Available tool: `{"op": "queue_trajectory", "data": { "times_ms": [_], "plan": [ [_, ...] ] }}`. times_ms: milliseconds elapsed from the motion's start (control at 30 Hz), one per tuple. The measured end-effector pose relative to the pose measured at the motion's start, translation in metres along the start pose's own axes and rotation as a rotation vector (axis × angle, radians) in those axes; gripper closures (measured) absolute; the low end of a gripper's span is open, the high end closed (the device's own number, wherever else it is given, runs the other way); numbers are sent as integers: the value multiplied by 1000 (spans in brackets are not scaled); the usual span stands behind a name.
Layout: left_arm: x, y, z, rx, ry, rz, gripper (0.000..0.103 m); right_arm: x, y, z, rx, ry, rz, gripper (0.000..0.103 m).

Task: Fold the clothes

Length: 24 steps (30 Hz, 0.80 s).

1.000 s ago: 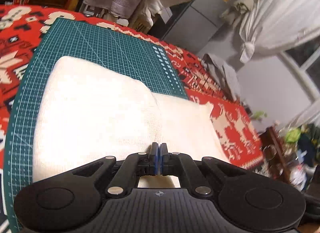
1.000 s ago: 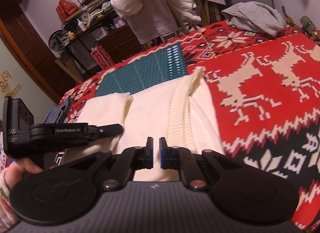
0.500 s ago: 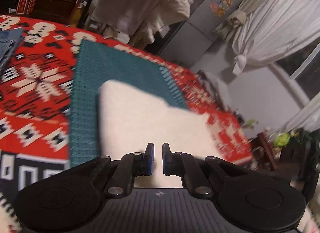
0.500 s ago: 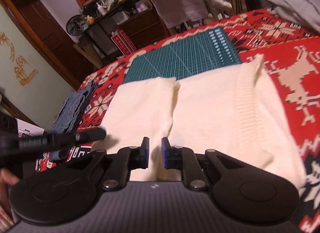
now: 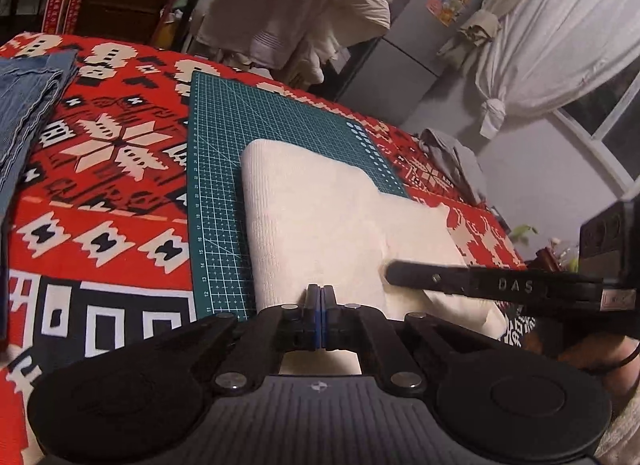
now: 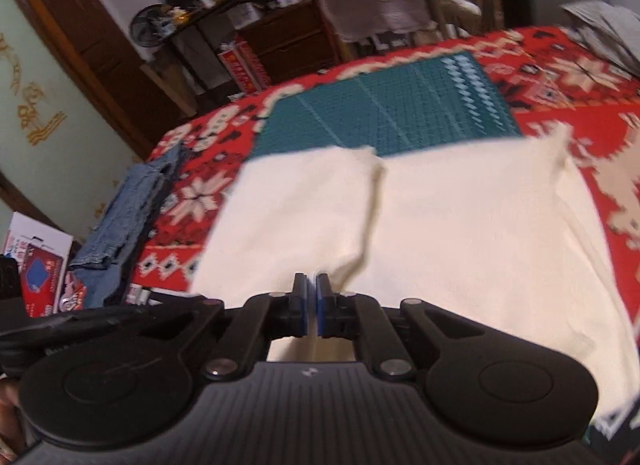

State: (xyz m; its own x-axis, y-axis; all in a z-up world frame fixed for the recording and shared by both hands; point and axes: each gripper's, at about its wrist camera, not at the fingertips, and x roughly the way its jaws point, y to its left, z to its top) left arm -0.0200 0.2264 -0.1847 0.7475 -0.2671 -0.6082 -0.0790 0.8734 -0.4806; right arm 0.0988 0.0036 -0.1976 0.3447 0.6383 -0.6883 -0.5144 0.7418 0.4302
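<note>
**Both tools at the near edge of the cream sweater**

My left tool point(image 5: 320, 307) had its pads pressed together, at the near edge of the cream sweater point(image 5: 316, 221); whether any knit was caught between them I could not tell, since the pads hid the spot. My right tool point(image 6: 311, 297) stood with a narrow slit between its pads, and a thin pale line in that slit may have been a bit of fabric, though the blur left it unsure.

The sweater lay flattened in a rough rectangle, partly on the green cutting mat point(image 5: 216, 169) and partly on the red patterned blanket point(image 5: 100, 185), with a sleeve or side panel laid over its body. That would fit a fold half made or one just being pressed flat. Either way, I judged the work wanted both tools level with each other, the near edge kept straight, and the soft knit moved slowly so it would not bunch.

The left view showed the right tool's arm reaching over the sweater, and a grey garment point(image 5: 452, 161) far off. The right view alone showed the folded panel's raised edge point(image 6: 376, 201) and the folded jeans point(image 6: 132, 209) clearly.
</note>
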Motion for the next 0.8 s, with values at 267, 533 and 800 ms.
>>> {"op": "queue_trajectory", "data": {
  "times_ms": [267,533,800],
  "plan": [
    [-4,-6,-4,19,-3,12,100,-18,-11,-3,4,-40,-13,98],
    [-17,2,17,-19,-64,26,91,-21,-6,17,-34,-91,4,94],
    [27,20,72,-51,-73,92,64,18,-15,53,10,-94,-17,71]
  ]
}}
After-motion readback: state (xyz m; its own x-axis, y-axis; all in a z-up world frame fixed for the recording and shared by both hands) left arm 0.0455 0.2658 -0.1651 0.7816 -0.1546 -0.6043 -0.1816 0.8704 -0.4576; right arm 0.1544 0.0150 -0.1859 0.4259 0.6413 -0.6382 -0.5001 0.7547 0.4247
